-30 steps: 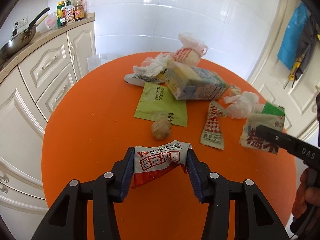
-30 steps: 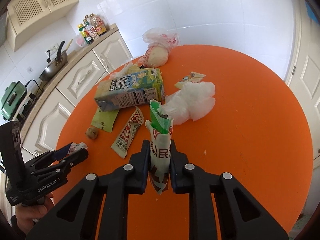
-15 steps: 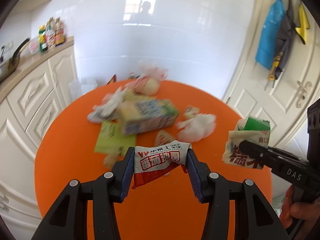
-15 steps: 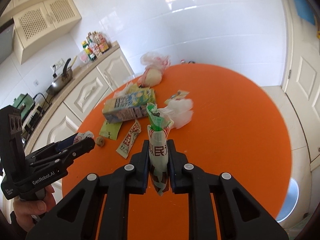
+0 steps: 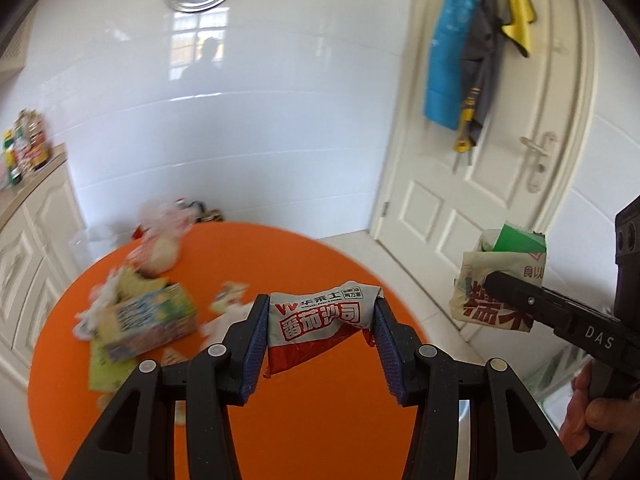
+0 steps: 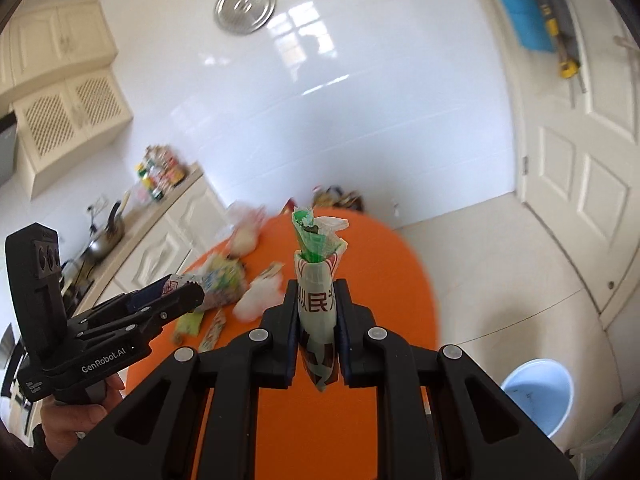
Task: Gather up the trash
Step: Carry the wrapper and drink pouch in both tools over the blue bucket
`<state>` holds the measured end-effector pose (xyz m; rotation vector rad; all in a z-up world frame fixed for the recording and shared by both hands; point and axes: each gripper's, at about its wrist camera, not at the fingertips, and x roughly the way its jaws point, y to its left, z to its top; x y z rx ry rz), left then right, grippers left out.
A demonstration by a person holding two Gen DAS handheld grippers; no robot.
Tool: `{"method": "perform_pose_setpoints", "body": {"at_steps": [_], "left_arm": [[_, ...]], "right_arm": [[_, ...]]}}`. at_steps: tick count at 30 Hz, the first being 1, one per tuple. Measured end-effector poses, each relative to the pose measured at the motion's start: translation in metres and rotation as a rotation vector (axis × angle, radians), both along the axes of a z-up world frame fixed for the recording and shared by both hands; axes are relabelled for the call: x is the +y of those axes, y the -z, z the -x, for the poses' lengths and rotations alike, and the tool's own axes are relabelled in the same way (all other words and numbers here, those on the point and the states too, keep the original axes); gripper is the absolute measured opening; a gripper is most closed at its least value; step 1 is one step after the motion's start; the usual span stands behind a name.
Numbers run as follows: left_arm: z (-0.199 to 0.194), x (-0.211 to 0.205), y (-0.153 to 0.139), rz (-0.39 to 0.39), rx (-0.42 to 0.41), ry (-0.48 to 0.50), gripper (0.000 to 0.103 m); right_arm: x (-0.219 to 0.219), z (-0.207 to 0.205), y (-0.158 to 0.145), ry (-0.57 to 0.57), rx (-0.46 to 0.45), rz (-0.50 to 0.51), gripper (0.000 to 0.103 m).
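The left gripper (image 5: 320, 330) is partly open, squeezing a red and white sauce packet (image 5: 320, 324) above the orange table (image 5: 312, 420). The right gripper (image 6: 318, 320) is pinched nearly closed on a folded white wrapper (image 6: 318, 300) with green paper sticking out. More trash lies on the table's far left side.

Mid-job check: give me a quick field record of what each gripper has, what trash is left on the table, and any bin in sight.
left gripper: shut on red-and-white sachet, held above the table
right gripper: shut on white wrapper with green packet sticking out of its top
orange table: round
trash left on table: drink carton, yellow-green packet, white tissue, plastic bag with bun; blurred, smaller scraps unclear
bin: light blue bucket on the floor, lower right in right wrist view
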<state>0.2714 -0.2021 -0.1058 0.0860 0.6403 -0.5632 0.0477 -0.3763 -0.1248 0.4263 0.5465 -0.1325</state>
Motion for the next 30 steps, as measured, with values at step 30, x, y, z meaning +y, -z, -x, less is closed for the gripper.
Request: {"method": "perform_pose_setpoints", "body": {"at_steps": [30], "left_arm": [[-0.112, -0.404, 0.239, -0.401, 0.550, 0.573, 0.051]], "right_arm": [[-0.298, 0.126, 0.236, 0.547, 0.402, -0.363, 0.018]]}}
